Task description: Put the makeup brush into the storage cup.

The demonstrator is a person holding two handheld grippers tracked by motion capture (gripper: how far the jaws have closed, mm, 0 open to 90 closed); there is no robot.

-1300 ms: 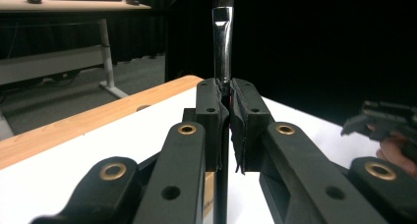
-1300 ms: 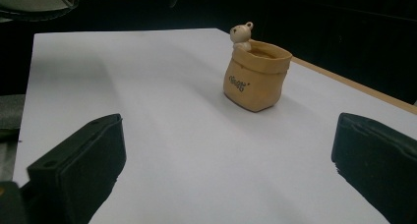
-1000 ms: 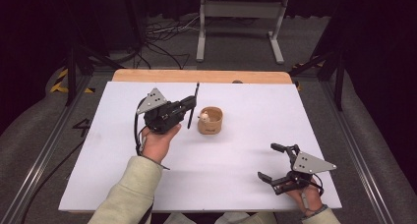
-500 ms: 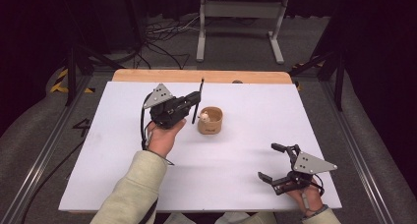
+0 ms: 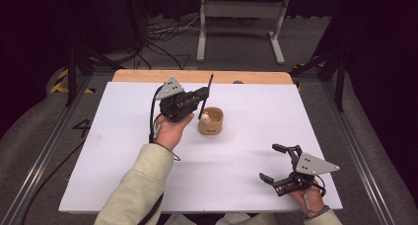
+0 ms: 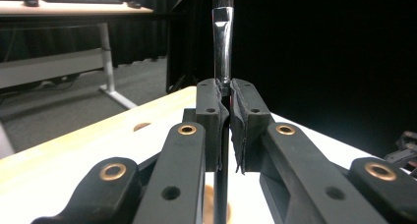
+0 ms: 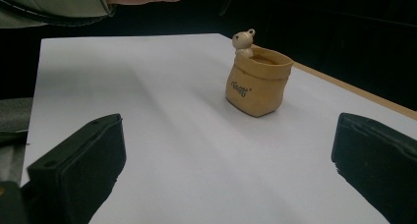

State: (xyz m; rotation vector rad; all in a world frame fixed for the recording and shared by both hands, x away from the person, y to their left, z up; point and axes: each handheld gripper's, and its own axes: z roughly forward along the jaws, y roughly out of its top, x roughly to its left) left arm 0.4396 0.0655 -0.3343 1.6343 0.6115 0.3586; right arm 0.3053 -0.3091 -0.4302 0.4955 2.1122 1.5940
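Above the white worktop [image 5: 123, 151], toward its far edge, the left gripper [image 5: 203, 94] holds a makeup brush [image 5: 208, 92] upright, fingers [image 6: 211, 121] clamped tight on the thin handle; in the left gripper view the metal ferrule and dark bristles rise above the pads, and the handle's lower end hangs down toward the pot. Against the pictures from a second ago, this hand has carried the brush across the worktop toward the tan holder pot [image 5: 211, 121] and a touch higher, so the brush now stands just beside the pot's near-left rim, over the little bear figure [image 5: 205, 118] on its edge. Grip unchanged throughout. Right gripper [image 5: 279, 163] rests low at the near right corner, well apart from the pot, fingers [image 7: 78, 165] spread wide with nothing between them; it has not shifted. Judgement: the brush is being brought in for dropping into the pot; handle end seems close to the opening but not yet inside, so final alignment over the mouth remains.
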